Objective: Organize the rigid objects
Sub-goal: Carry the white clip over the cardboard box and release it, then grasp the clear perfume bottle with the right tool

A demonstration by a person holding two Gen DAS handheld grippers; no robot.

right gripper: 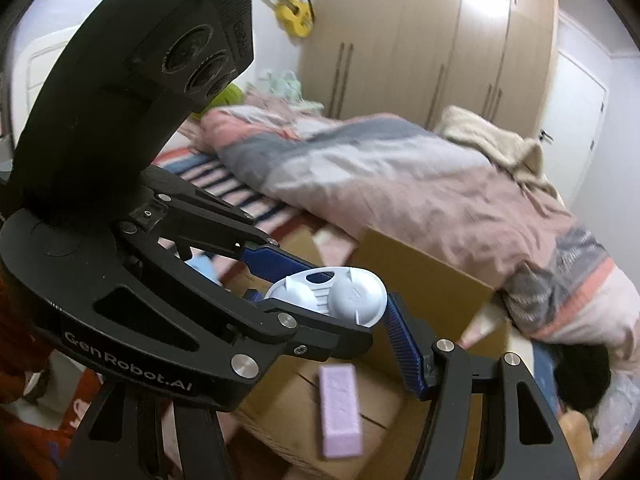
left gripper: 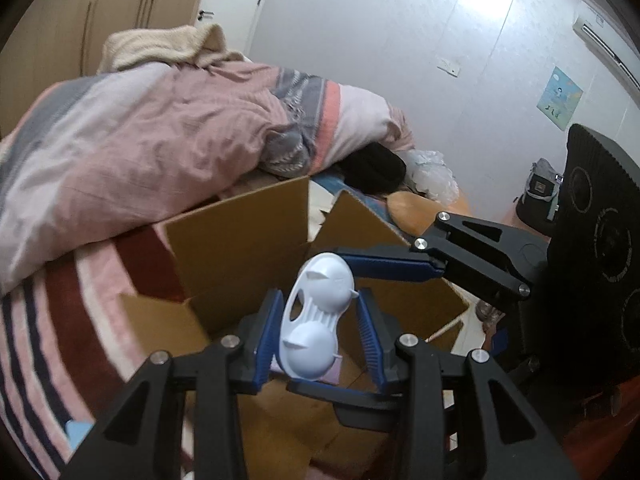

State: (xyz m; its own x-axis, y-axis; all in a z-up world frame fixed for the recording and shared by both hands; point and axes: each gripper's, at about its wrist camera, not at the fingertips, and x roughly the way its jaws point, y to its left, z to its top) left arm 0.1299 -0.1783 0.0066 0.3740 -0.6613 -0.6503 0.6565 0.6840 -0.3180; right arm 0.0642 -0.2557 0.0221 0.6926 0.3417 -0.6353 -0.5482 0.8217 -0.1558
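Note:
A white plastic double-cup piece [left gripper: 316, 320] hangs over an open cardboard box [left gripper: 240, 248] on the bed. My left gripper [left gripper: 320, 332] has its blue fingers [left gripper: 268, 340] close on either side of the piece; contact is unclear. My right gripper [left gripper: 356, 264] reaches in from the right, fingers spread wide around the same piece. In the right wrist view the piece [right gripper: 340, 294] sits between the left gripper's fingers [right gripper: 276, 262], above a lilac rectangular block [right gripper: 340, 410] lying on the box's bottom flaps [right gripper: 384, 408]. The right gripper's own right finger [right gripper: 404, 350] shows beside the piece.
A pink and grey duvet [left gripper: 152, 136] is heaped on the bed just behind the box. A striped blanket [left gripper: 52, 328] lies left of it. A wardrobe [right gripper: 432, 44] stands behind the bed. A dark garment [left gripper: 376, 168] and a plastic bag [left gripper: 434, 178] lie at the bed's far end.

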